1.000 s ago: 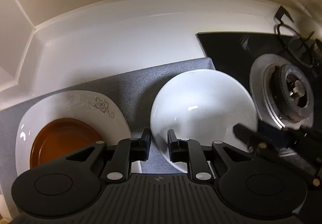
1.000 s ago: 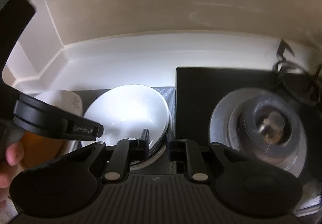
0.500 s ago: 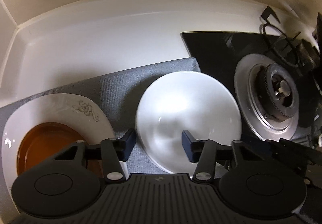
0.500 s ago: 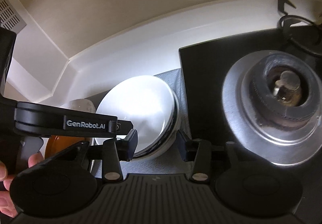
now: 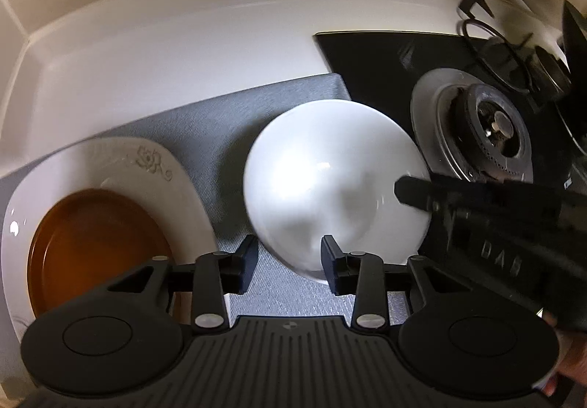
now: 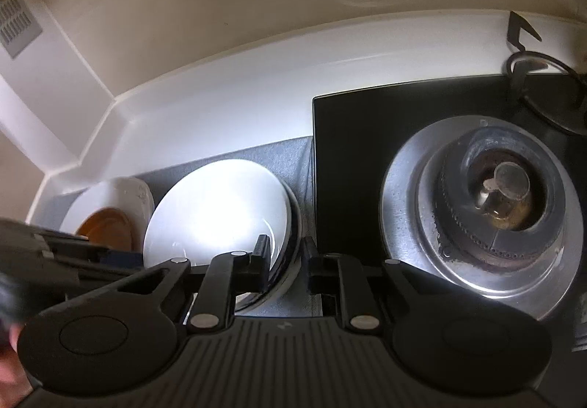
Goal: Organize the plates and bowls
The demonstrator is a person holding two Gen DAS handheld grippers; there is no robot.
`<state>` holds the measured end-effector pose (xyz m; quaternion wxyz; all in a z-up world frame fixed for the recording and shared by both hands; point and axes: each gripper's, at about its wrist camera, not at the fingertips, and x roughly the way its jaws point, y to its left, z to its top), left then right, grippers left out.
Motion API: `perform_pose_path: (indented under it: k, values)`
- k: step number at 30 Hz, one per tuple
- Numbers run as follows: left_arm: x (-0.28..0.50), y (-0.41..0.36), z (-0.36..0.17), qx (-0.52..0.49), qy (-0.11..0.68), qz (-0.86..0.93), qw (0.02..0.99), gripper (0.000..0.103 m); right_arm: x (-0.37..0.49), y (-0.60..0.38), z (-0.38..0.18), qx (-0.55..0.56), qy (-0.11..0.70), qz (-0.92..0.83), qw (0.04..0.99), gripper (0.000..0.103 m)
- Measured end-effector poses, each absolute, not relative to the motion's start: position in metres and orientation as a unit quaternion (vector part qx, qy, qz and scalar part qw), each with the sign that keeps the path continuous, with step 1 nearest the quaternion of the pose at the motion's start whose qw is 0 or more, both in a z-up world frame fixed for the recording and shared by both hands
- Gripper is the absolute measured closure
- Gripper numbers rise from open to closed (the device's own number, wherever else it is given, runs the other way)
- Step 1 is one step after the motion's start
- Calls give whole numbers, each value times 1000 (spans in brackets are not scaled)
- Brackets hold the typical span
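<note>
Left wrist view: close above the surface (image 5: 154,41), looking forward and down along the left gripper (image 5: 288,259), toward the back wall. Right wrist view: also close and low, facing the same wall along the right gripper (image 6: 284,263), but placed more to the right, over the burner (image 6: 491,202). Shared by both: the white bowl (image 5: 330,184) (image 6: 216,213), the patterned plate (image 5: 121,169) (image 6: 121,191), the grey mat (image 5: 227,114) (image 6: 290,155), the burner (image 5: 491,129).
</note>
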<state>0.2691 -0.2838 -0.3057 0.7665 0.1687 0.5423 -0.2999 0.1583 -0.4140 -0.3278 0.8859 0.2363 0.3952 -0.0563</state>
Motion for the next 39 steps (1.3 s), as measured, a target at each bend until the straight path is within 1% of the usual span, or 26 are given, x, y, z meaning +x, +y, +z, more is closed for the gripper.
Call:
perform_pose_path:
  k: [3,5,7,9,12,15,16,19,21,22,23,24,26,27,34,39]
  values:
    - [273,-289,-311,174,548,-297,762,57,159,-412,-330,237,397,-59,885,83]
    - [279,-289,-318,167,558,-289,760,57,161,-410,-333,239,399,-61,883,80]
    - [287,-287,-326,148,576,-279,754,58,161,-411,-337,251,402,-60,878,74]
    - [292,-285,-330,128,585,-285,749,59,161,-413,-341,264,401,-60,875,73]
    - [289,-286,-329,136,577,-296,749,65,162,-407,-342,246,399,-59,881,75]
    - [288,-281,-327,126,590,-296,740,70,164,-403,-340,218,410,-60,883,79]
    - [288,-279,-326,119,597,-300,735,70,164,-405,-339,215,414,-60,882,81]
    - [289,-274,-331,98,614,-303,722,70,160,-411,-339,224,409,-53,883,82]
    - [292,-274,-333,94,616,-304,721,70,158,-413,-340,233,403,-51,884,81]
    - [293,-276,-333,96,614,-304,721,70,158,-413,-341,236,403,-53,883,78]
    - [294,-278,-334,99,612,-305,723,68,159,-413,-342,237,406,-52,881,76]
    - [294,-279,-335,101,610,-305,724,63,161,-412,-344,236,410,-51,879,73]
    - [297,-281,-339,97,611,-304,725,56,162,-410,-348,234,415,-48,878,71]
    - [299,-282,-340,92,611,-304,725,56,162,-409,-351,237,416,-47,877,69]
    - [304,-286,-341,79,610,-299,730,57,161,-409,-357,255,405,-49,877,69]
    - [302,-284,-340,72,606,-295,735,59,158,-409,-359,257,400,-48,879,72]
